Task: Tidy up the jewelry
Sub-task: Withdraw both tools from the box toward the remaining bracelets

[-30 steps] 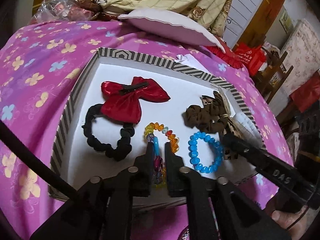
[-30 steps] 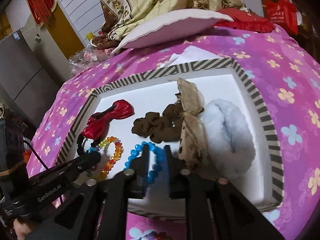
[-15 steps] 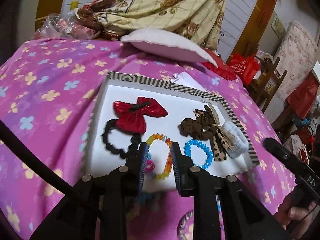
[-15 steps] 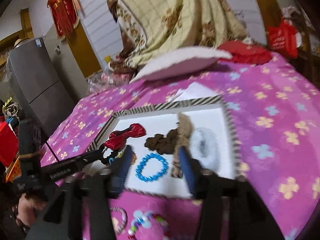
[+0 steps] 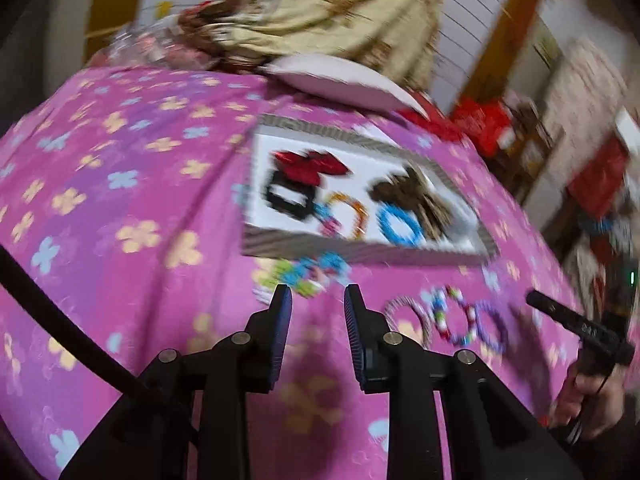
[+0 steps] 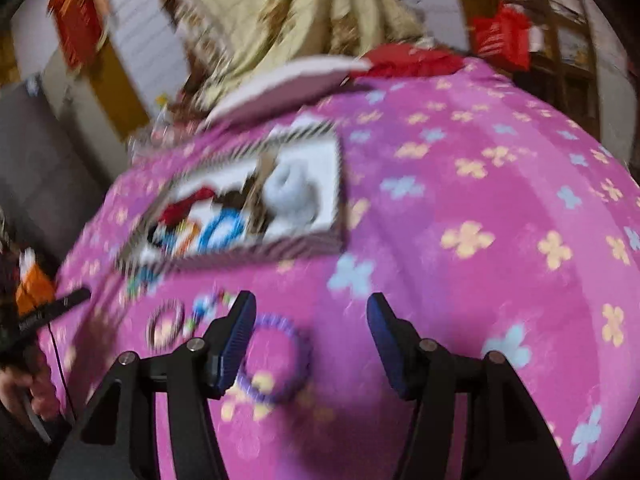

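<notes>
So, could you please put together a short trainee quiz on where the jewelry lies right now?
1. True or false: the blue bracelet lies inside the striped box.
2. What colour is the bow in the box? A red, B green, C yellow.
3. Fill in: the purple bracelet lies outside the box, on the flowered ____.
Key: 1 true; 2 A; 3 cloth.
</notes>
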`<state>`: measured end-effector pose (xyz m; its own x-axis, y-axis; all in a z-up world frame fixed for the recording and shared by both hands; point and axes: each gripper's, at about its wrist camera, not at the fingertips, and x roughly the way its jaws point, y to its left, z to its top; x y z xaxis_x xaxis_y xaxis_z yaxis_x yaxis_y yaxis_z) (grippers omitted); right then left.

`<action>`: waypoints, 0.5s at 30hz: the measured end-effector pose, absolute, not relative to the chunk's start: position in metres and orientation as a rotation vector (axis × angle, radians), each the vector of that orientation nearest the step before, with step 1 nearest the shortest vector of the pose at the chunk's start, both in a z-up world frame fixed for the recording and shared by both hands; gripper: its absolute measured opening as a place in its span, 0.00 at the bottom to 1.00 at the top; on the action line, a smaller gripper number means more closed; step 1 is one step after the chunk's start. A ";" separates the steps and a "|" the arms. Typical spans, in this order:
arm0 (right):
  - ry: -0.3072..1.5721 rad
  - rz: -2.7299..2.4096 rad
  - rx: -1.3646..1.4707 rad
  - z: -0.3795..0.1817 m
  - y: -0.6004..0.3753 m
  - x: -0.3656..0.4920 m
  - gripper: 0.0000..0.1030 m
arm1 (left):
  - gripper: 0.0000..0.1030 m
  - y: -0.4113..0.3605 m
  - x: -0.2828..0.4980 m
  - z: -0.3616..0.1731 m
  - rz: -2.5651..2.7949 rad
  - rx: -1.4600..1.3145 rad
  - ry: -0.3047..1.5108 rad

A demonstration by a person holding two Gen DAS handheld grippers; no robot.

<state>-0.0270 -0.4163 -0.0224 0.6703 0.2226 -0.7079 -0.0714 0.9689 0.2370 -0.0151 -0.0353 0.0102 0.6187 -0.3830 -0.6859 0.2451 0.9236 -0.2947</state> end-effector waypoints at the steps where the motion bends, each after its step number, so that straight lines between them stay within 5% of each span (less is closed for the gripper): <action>1: 0.839 0.159 0.155 -0.027 -0.409 -0.027 0.59 | 0.06 -0.045 -0.016 0.009 -0.385 -0.150 0.831; 15: 0.931 0.133 -0.115 -0.052 -0.365 -0.021 0.52 | 0.06 -0.127 -0.004 -0.025 -0.436 0.060 0.937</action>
